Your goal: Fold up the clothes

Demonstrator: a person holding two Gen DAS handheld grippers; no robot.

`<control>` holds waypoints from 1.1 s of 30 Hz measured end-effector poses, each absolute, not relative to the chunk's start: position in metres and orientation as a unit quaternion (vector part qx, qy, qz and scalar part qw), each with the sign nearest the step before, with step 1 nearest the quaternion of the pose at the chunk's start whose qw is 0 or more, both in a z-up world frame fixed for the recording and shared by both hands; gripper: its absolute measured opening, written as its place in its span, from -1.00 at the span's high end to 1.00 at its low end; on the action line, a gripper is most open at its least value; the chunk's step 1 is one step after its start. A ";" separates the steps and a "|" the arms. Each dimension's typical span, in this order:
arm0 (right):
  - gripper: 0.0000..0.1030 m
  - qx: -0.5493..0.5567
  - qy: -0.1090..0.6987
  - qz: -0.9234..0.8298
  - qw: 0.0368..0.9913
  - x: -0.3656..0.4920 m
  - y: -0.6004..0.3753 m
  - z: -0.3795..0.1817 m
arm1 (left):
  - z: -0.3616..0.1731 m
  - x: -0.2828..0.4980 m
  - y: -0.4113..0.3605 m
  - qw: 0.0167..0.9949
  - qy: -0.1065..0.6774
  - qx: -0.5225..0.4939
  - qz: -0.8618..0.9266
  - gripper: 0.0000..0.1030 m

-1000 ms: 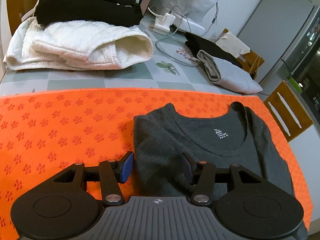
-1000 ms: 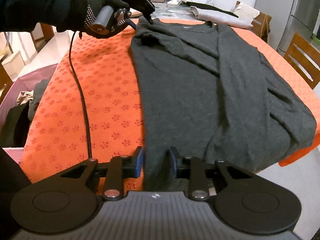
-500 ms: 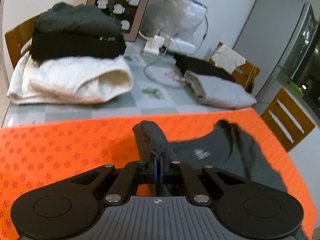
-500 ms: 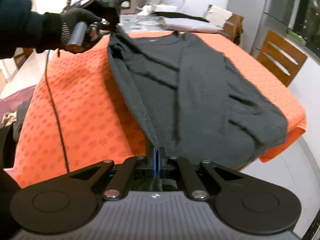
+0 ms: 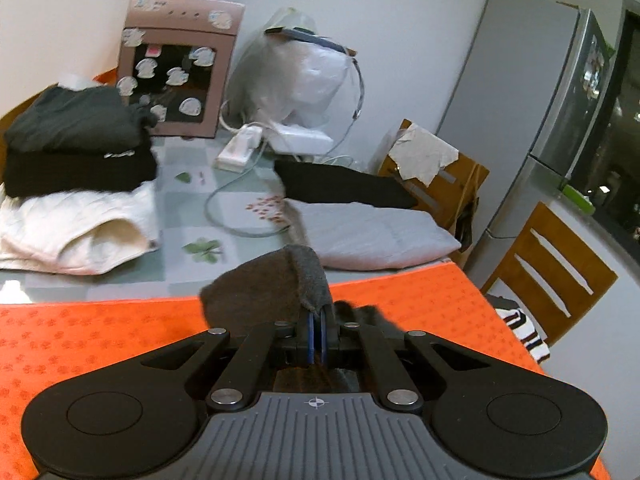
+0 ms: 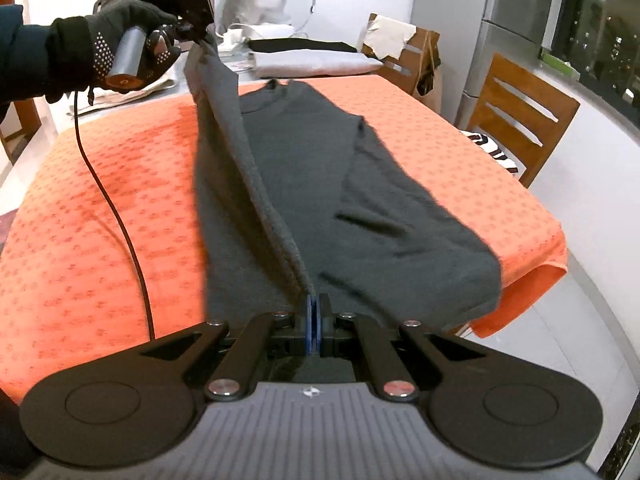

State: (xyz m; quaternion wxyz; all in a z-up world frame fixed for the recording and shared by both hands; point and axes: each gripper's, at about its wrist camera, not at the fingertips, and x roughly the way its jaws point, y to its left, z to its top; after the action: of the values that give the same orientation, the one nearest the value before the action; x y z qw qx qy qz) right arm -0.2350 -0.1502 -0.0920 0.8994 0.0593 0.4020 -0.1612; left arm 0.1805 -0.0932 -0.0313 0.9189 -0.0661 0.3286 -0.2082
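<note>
I have both grippers, left gripper (image 5: pixel 317 322) and right gripper (image 6: pixel 313 312), clamped on the dark grey sweater's (image 6: pixel 320 168) raised edge above the orange tablecloth (image 6: pixel 120 184).

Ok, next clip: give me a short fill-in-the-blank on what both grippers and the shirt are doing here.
1. Both the left gripper and the right gripper are ____ on the dark grey shirt.
2. The shirt's held edge is lifted, while the rest of it lies on the ____ cloth.
3. Behind that cloth, the white folded garment has ____ darker folded garments stacked on it.
4. A wooden ____ stands at the table's right side.

Missing words: shut; orange; two; chair
</note>
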 end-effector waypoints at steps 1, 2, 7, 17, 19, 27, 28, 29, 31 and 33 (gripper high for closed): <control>0.94 0.062 0.402 -0.159 0.899 -0.235 -0.163 -0.094 | -0.031 0.180 -0.106 0.920 0.330 -0.063 -0.204 0.90; 0.94 0.068 0.404 -0.155 0.899 -0.235 -0.179 -0.096 | -0.031 0.180 -0.117 0.920 0.332 -0.059 -0.199 0.90; 0.94 0.107 0.410 -0.132 0.896 -0.238 -0.243 -0.107 | -0.038 0.182 -0.182 0.924 0.334 -0.022 -0.183 0.89; 0.94 0.152 0.416 -0.108 0.890 -0.240 -0.332 -0.127 | -0.069 0.198 -0.276 0.928 0.348 0.036 -0.126 0.89; 0.94 0.157 0.417 -0.102 0.890 -0.237 -0.346 -0.131 | -0.077 0.201 -0.285 0.929 0.350 0.043 -0.111 0.89; 0.94 0.157 0.415 -0.085 0.892 -0.230 -0.380 -0.132 | -0.096 0.209 -0.306 0.932 0.352 0.046 -0.070 0.88; 0.94 0.157 0.415 -0.083 0.892 -0.229 -0.383 -0.131 | -0.098 0.210 -0.308 0.932 0.353 0.047 -0.071 0.88; 0.95 0.158 0.417 -0.079 0.891 -0.227 -0.386 -0.132 | -0.100 0.211 -0.310 0.931 0.355 0.049 -0.072 0.85; 0.95 0.153 0.436 -0.078 0.883 -0.224 -0.392 -0.141 | -0.099 0.209 -0.311 0.935 0.342 0.044 -0.088 0.76; 0.91 0.149 0.446 -0.079 0.879 -0.227 -0.397 -0.147 | -0.089 0.204 -0.308 0.942 0.316 0.031 -0.111 0.31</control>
State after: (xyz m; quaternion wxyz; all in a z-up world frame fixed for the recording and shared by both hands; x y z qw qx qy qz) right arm -0.2269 -0.3966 -0.1466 0.8791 0.1492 0.4456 -0.0792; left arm 0.2038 -0.3078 -0.0892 0.9417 0.0306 0.3163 -0.1106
